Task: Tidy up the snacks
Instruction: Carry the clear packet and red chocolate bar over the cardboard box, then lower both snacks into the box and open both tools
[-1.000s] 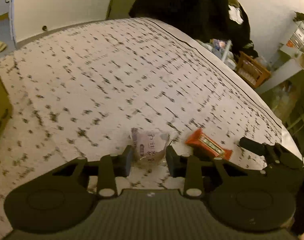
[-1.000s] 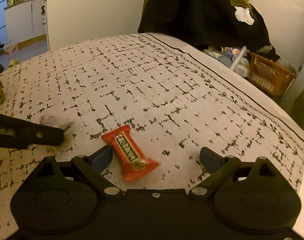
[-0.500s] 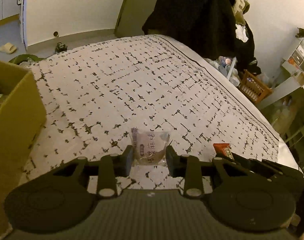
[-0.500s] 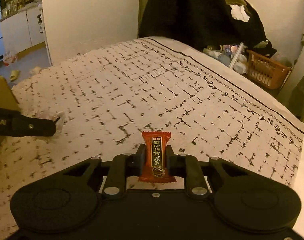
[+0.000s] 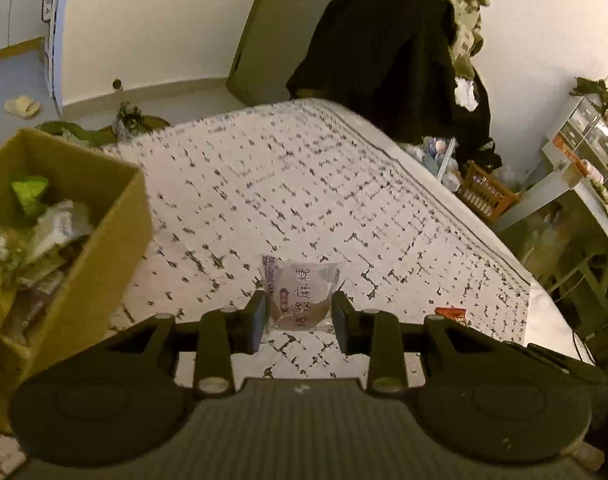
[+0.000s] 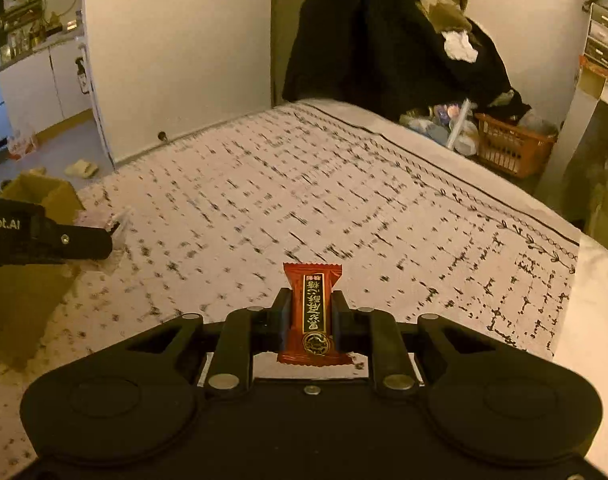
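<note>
My left gripper [image 5: 300,312] is shut on a clear-wrapped brown mochi snack [image 5: 302,294], held above the patterned bedspread [image 5: 304,184]. A cardboard box [image 5: 104,236] with several snack packets inside stands at the left in the left wrist view. My right gripper [image 6: 311,312] is shut on a red candy packet [image 6: 312,312] that stands upright between its pads. In the right wrist view the left gripper [image 6: 44,240] shows at the left edge with the clear wrapper [image 6: 118,222] at its tip, in front of the box [image 6: 28,280]. The red packet's top [image 5: 451,314] peeks out at the lower right of the left wrist view.
The bedspread's black border line [image 6: 463,196] runs along the right side, with the bed edge beyond it. An orange basket [image 6: 511,144] and dark hanging clothes [image 6: 383,40] stand past the bed. A slipper [image 6: 82,168] lies on the floor at the left.
The right gripper closed on the red packet, which lay flat on the bedspread, and lifted it. Both grippers rose with their snacks; the cardboard box came into view at the left.
</note>
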Demonstrator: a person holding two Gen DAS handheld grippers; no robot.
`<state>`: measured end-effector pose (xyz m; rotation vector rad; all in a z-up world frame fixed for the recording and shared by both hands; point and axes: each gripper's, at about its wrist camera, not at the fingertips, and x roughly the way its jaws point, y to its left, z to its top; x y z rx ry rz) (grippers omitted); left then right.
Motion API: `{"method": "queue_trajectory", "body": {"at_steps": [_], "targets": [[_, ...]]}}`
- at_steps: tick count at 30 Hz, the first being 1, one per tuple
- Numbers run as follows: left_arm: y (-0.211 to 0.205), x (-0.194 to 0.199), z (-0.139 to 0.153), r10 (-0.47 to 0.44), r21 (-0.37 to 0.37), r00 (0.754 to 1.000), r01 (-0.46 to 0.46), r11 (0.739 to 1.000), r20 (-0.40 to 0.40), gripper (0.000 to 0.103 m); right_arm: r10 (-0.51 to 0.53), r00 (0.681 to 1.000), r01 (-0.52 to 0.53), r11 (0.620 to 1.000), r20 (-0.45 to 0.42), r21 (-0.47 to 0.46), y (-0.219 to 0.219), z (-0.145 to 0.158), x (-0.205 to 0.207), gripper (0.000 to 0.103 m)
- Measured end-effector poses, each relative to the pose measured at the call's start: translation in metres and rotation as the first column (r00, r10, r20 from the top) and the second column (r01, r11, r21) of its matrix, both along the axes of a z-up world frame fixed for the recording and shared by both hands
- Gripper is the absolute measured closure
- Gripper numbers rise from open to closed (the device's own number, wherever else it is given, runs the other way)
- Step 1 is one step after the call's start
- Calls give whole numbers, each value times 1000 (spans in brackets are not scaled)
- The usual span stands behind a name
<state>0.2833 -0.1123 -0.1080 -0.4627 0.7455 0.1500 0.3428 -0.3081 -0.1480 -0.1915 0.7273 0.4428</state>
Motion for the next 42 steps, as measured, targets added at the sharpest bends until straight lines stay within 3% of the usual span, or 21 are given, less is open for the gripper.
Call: {"method": "queue_trajectory", "body": {"at_steps": [10, 18, 31, 40, 42], "targets": [[28, -31, 38, 35, 22, 998, -36, 999, 59, 70, 30, 999, -32, 998, 40, 52, 35, 37, -25, 83], [58, -58, 52, 65, 35, 995, -68, 997, 74, 70, 63, 995, -71, 992, 71, 105, 76, 61, -45, 83], [112, -96, 47, 123, 54, 991, -126, 991, 59, 70, 113, 991, -121, 984, 68, 134, 129, 66, -70, 83], [145, -105, 30, 114, -7, 993, -114, 993, 12, 69, 160, 985, -166, 979, 59, 119, 168, 66, -82, 83], [151, -107, 30, 94, -32, 995, -93, 995, 24, 64, 167, 984, -173, 978, 60, 119, 176, 68, -83, 83]]}}
